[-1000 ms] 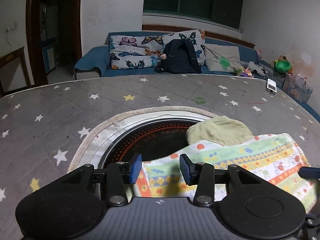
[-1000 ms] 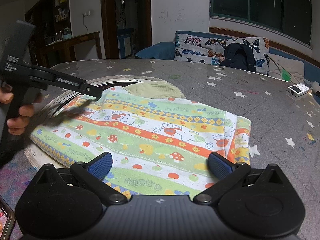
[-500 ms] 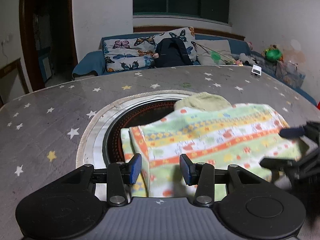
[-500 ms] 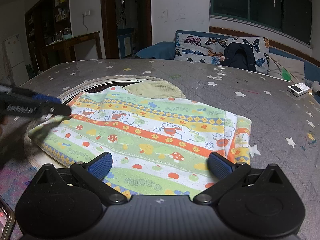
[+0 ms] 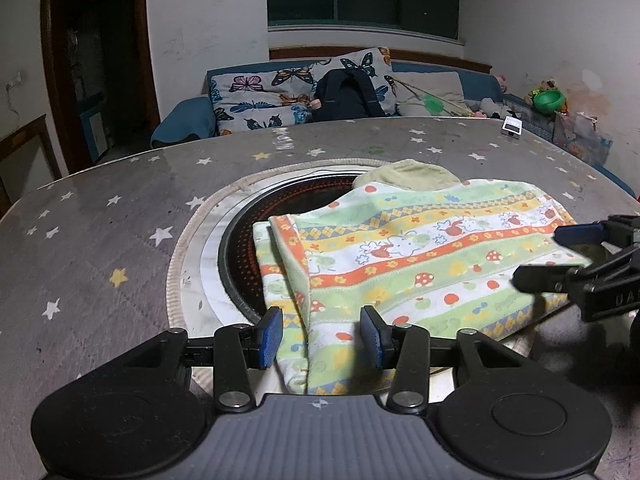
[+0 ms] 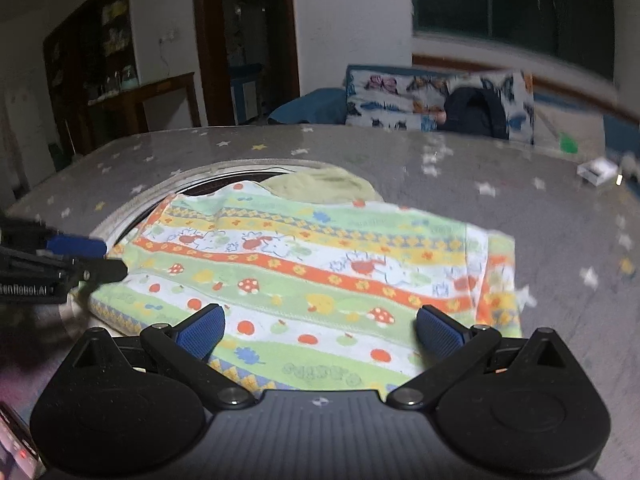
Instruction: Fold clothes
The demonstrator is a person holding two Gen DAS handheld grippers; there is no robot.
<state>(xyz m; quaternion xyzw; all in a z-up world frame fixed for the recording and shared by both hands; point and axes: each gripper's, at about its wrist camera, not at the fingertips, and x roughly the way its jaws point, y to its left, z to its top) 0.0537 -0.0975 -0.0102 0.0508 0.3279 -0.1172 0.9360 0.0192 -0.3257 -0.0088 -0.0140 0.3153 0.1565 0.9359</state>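
A striped child's cloth (image 5: 420, 256) with mushrooms and flowers lies folded on the grey star-patterned table (image 5: 100, 240). Its left part hangs over a round dark recess (image 5: 244, 236). My left gripper (image 5: 321, 338) hovers at the cloth's near left end. Its blue pads (image 5: 272, 336) stand apart with the cloth's edge below the gap, not pinched. From the right wrist camera this gripper (image 6: 96, 258) shows at the cloth's (image 6: 320, 264) left edge. My right gripper (image 6: 320, 330) is wide open over the near edge; it (image 5: 556, 256) also shows at the right end. A pale green cloth (image 5: 408, 174) pokes out behind.
A white ring (image 5: 192, 248) trims the recess. A small white box (image 5: 512, 126) sits far right on the table. A phone (image 6: 16, 448) lies at the near left corner. Behind the table is a blue sofa (image 5: 188, 120) with butterfly cushions and a black backpack (image 5: 348, 94).
My left gripper has drawn away from the cloth's far left corner toward its near left end, sitting lower in the right wrist view. The hand holding it has left that view. The cloth lies unchanged.
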